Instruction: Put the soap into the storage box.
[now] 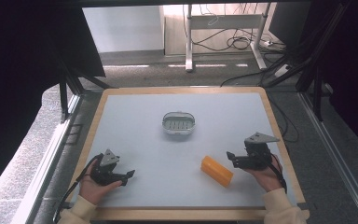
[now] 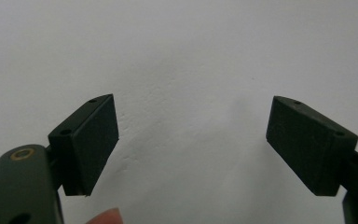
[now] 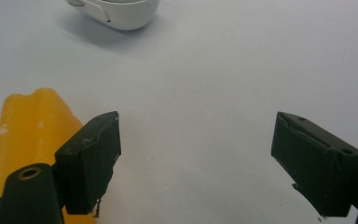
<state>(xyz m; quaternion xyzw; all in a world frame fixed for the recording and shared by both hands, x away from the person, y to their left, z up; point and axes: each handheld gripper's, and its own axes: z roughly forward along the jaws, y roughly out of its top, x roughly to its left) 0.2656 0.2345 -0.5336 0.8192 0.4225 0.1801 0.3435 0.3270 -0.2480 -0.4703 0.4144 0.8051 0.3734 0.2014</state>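
Observation:
An orange block (image 1: pixel 216 171) lies flat on the pale table (image 1: pixel 135 126), at the near right. A hand holds my right gripper (image 1: pixel 230 157) just to the right of it, jaws apart and pointing left, with nothing between them. In the right gripper view the orange block (image 3: pixel 28 140) sits beyond the left jaw, outside the open right gripper (image 3: pixel 196 158). A white oval dish (image 1: pixel 178 123) with a ridged inside stands at the table's middle; its rim (image 3: pixel 116 14) shows at the top of the right gripper view. Near the front left, my left gripper (image 1: pixel 129 175) rests open over bare table (image 2: pixel 191 140).
A wooden border (image 1: pixel 182 89) frames the table. Beyond the far edge are a desk's metal legs (image 1: pixel 189 42) and loose cables (image 1: pixel 237 44) on the floor. Dark curtains hang at both sides.

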